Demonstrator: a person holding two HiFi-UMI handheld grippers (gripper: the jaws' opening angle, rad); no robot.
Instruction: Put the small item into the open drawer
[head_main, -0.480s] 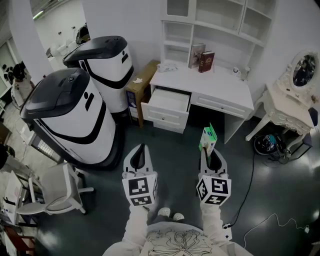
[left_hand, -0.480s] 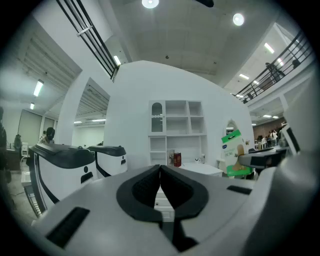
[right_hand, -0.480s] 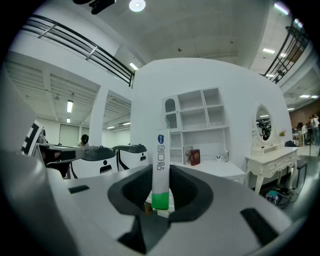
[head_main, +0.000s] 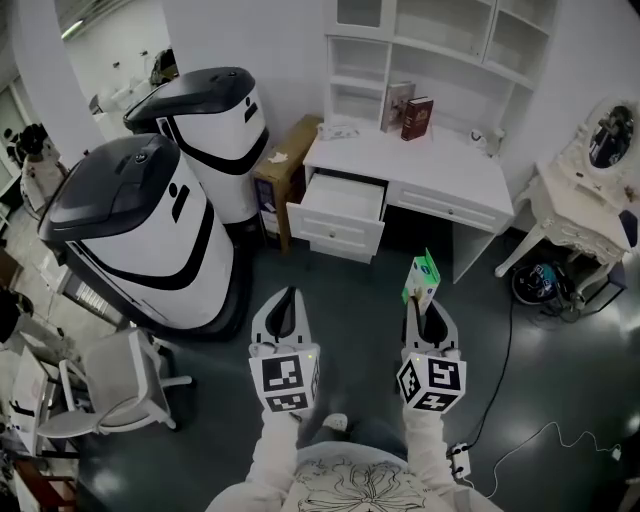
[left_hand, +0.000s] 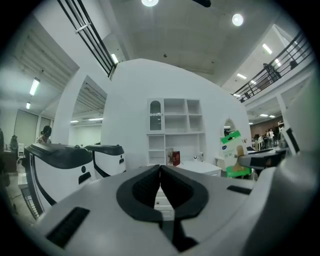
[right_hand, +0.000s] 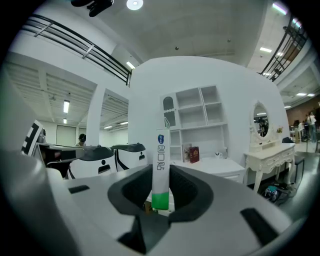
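Between the jaws of the right gripper (head_main: 425, 303), pinched firmly, stands the small packet (head_main: 421, 276); the left gripper (head_main: 288, 298) is closed, empty. The desk (head_main: 420, 165) has barely shifted, so the open drawer (head_main: 333, 232) is still far ahead.

Flat white-and-green pack (head_main: 420, 277), upright, edge-on, pinched between right fingers (right_hand: 192, 190), upper end projecting past fingertips, white drawer (head_main: 340, 212), pulled open from desk, ahead-left of fingertips, well apart.

On the desk (head_main: 430, 165) stood two books (head_main: 398, 107); the open drawer (head_main: 338, 212) jutted from its left front, a cardboard box (head_main: 283, 165) sat left of it, a dressing table (head_main: 572, 215) right.
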